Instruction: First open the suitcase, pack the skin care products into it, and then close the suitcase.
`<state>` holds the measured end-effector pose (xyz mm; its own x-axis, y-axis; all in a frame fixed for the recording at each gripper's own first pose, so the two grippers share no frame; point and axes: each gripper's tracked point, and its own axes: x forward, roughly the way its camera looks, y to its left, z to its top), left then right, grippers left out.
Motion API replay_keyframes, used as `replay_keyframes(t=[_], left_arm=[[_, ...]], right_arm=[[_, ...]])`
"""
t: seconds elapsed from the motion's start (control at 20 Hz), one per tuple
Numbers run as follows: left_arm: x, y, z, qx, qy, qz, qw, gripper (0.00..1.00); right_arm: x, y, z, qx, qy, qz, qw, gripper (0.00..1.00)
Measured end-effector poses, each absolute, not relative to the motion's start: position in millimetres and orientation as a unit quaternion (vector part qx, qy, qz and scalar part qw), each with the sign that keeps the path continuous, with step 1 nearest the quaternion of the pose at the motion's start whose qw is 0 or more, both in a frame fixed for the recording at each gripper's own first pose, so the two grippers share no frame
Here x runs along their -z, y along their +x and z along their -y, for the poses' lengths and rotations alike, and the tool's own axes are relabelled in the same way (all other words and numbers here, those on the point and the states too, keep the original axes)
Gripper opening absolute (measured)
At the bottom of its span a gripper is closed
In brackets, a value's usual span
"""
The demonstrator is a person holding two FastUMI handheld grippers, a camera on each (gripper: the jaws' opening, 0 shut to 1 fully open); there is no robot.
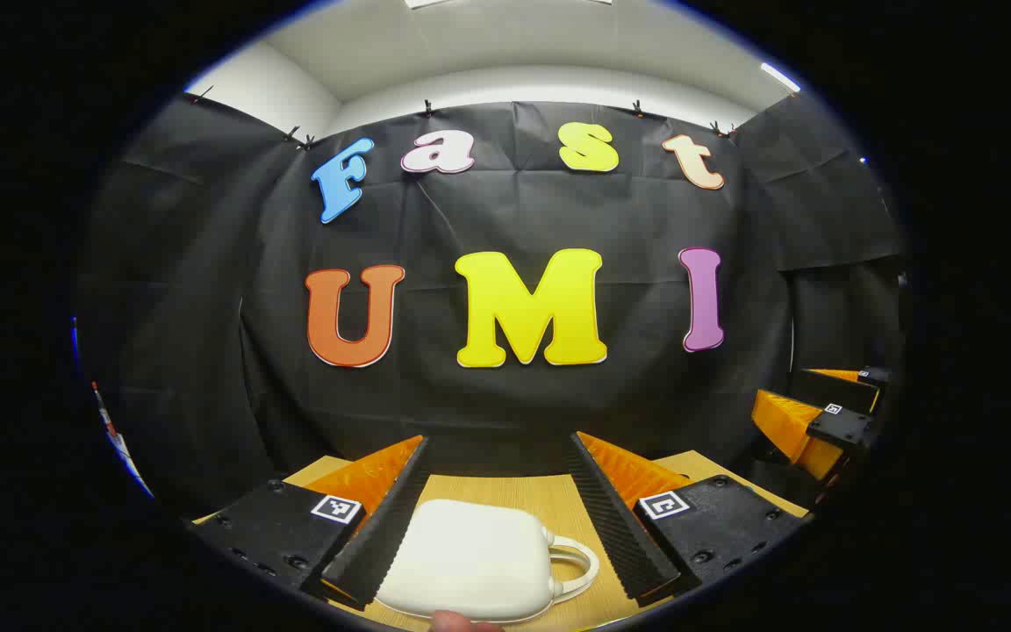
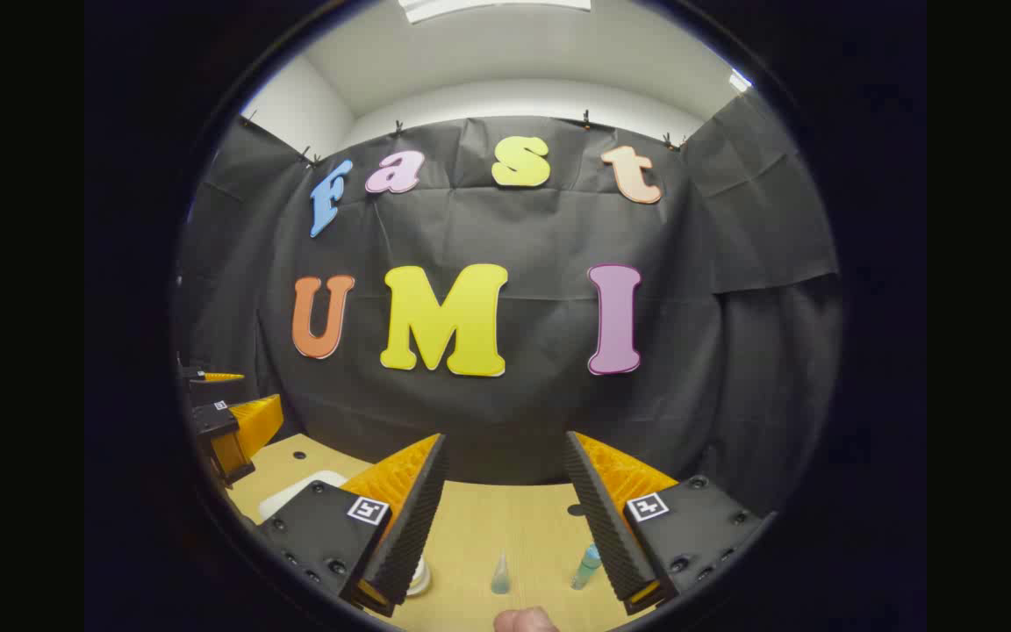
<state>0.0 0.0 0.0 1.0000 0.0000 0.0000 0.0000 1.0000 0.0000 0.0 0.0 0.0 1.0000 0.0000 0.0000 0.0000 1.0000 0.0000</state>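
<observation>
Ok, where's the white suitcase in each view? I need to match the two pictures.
Left gripper view: the white suitcase lies closed at bottom centre on the wooden table, between the open left tongs, handle to the right.
Right gripper view: a white corner at lower left, behind the right tongs' left finger, is probably the suitcase.
Shared landmark: the wooden table it lies on.

A closed white suitcase (image 1: 470, 557) lies on the table (image 1: 549, 496), in the gap between the left gripper (image 1: 497, 518) jaws, set wide apart. Before the right gripper (image 2: 505, 527), small bottles (image 2: 500, 575) stand near each other; bare table lies beyond them, up to the black wall.
</observation>
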Motion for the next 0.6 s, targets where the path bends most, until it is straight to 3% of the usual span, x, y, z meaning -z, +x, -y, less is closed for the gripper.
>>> replay_keyframes(t=[0.6], left_arm=[[9,0,13,0.009,-0.003,-0.011,1.000,0.99]], right_arm=[[6,-4,16,0.012,0.001,-0.007,1.000,0.80]])
